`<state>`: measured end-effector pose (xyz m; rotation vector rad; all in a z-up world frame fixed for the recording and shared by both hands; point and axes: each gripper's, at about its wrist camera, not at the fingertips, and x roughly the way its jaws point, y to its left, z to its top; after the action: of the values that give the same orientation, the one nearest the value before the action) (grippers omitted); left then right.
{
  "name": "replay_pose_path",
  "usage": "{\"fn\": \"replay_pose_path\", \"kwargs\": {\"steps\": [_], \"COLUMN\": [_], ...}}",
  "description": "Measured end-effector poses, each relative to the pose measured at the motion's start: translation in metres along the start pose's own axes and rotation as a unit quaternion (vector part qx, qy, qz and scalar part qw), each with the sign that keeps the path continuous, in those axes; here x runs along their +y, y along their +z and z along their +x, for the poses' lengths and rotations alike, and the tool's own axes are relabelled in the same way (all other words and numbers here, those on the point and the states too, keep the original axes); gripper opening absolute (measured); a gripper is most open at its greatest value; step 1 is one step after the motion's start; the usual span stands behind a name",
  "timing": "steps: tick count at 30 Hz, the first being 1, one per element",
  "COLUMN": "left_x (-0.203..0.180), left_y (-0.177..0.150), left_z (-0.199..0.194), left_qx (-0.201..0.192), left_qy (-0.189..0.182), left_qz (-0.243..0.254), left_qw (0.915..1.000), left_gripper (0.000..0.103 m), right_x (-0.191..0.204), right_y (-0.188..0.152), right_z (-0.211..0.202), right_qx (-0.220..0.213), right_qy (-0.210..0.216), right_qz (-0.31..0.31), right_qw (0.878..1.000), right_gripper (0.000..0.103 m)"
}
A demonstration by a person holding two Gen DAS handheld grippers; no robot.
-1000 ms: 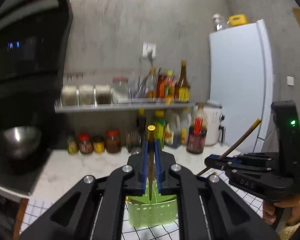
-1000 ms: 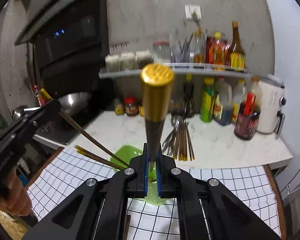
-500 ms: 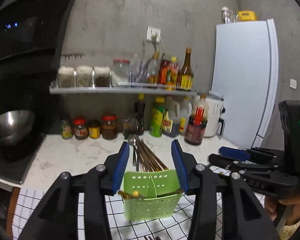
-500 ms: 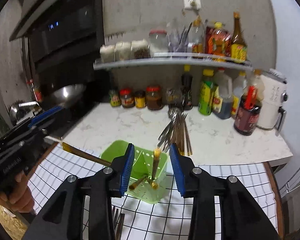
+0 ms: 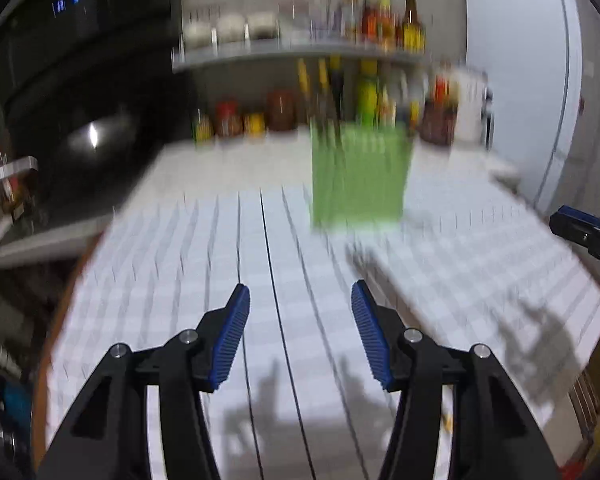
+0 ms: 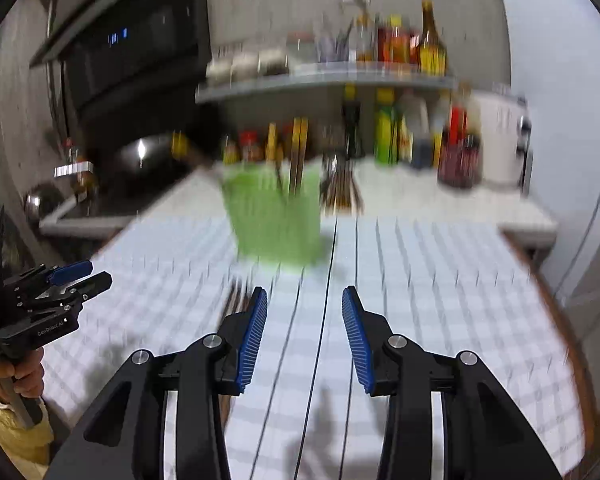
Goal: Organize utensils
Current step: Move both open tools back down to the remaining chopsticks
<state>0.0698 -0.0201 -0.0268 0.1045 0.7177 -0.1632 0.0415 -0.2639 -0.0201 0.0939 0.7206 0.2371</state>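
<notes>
Both grippers empty, fingers apart.
Green utensil caddy (image 5: 358, 176) beyond left gripper (image 5: 298, 334) and right gripper (image 6: 304, 336), chopsticks (image 6: 296, 152) standing inside; blurred.

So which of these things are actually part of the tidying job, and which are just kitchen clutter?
Part of the job:
green utensil holder with chopsticks standing in it
loose utensils behind it on the counter
left gripper, open
right gripper, open

Just lying about:
sauce bottles on the shelf
jars
fridge
checked cloth
</notes>
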Motion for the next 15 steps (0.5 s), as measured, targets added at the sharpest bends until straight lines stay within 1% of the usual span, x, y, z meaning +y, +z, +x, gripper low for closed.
{"fn": "replay_pose_path", "kwargs": {"steps": [2, 6, 9, 11, 12, 15], "left_x": [-0.002, -0.005, -0.003, 0.003, 0.006, 0.013], "left_y": [-0.028, -0.058, -0.067, -0.068, -0.066, -0.063], "left_z": [0.009, 0.018, 0.02, 0.018, 0.017, 0.015], "left_qx": [0.038, 0.085, 0.101, 0.102, 0.102, 0.099], "left_qy": [0.002, -0.006, 0.005, 0.01, 0.01, 0.012], "left_qz": [0.0, 0.001, 0.003, -0.001, -0.003, -0.007], "left_qw": [0.9993, 0.9964, 0.9948, 0.9948, 0.9948, 0.995], "left_gripper": [0.052, 0.052, 0.053, 0.053, 0.053, 0.054], "right_x": [0.005, 0.019, 0.032, 0.042, 0.047, 0.056], "right_y": [-0.027, -0.059, -0.07, -0.073, -0.074, -0.076], "right_z": [0.008, 0.019, 0.027, 0.031, 0.034, 0.042], "right_qx": [0.028, 0.065, 0.087, 0.096, 0.1, 0.112], "right_qy": [0.007, 0.024, 0.035, 0.043, 0.046, 0.05], "right_qz": [0.005, 0.005, 0.0, -0.008, -0.012, -0.02], "right_qw": [1.0, 0.998, 0.996, 0.994, 0.994, 0.992], "right_gripper": [0.041, 0.041, 0.04, 0.034, 0.028, 0.024]}}
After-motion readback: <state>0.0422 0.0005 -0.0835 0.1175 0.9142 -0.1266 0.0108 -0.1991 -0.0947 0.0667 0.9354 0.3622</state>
